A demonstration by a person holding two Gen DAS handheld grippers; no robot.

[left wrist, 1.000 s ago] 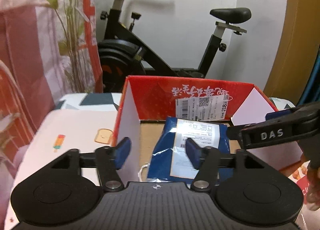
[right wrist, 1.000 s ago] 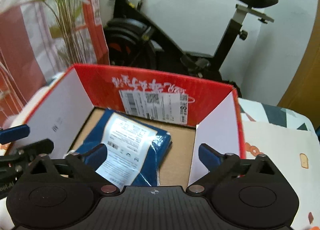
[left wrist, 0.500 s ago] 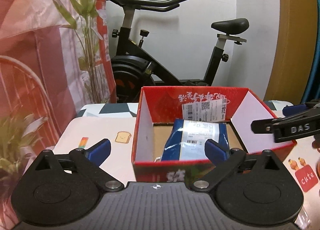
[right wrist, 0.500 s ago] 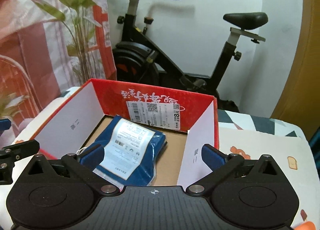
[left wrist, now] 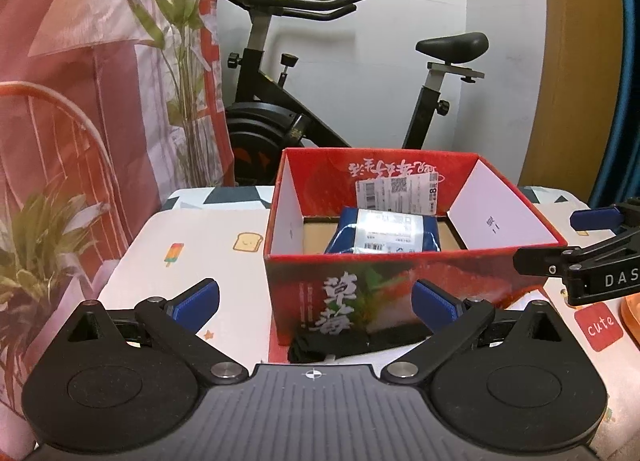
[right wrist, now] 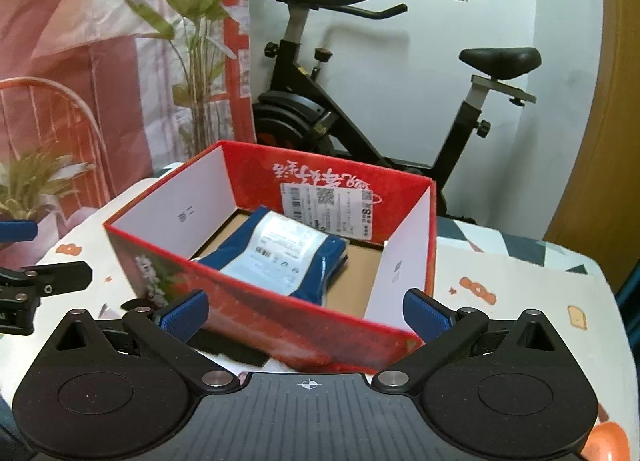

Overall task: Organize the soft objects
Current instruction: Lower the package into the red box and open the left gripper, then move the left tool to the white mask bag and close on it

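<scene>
A red cardboard box (left wrist: pixel 400 273) (right wrist: pixel 280 313) stands on the patterned table. Inside it lies a blue soft package (left wrist: pixel 384 231) (right wrist: pixel 280 257) with a white label. A black fabric item (left wrist: pixel 336 343) (right wrist: pixel 232 349) lies on the table against the box's near wall. My left gripper (left wrist: pixel 316 299) is open, held back from the box with nothing between its fingers. My right gripper (right wrist: pixel 306 311) is also open and empty, near the box's front corner. The right gripper's black fingers (left wrist: pixel 580 265) show at the right edge of the left wrist view.
An exercise bike (left wrist: pixel 320 117) (right wrist: pixel 360 117) stands behind the table against a white wall. A pink-red curtain (left wrist: pixel 80 81) and a plant (left wrist: pixel 184 41) are at the left. The tablecloth (left wrist: pixel 192 245) has small printed pictures; an orange object (left wrist: pixel 630 313) sits at the right edge.
Both grippers pulled back out of the box and away from it. The left gripper's jaws spread wider. The blue package stays in the box.
</scene>
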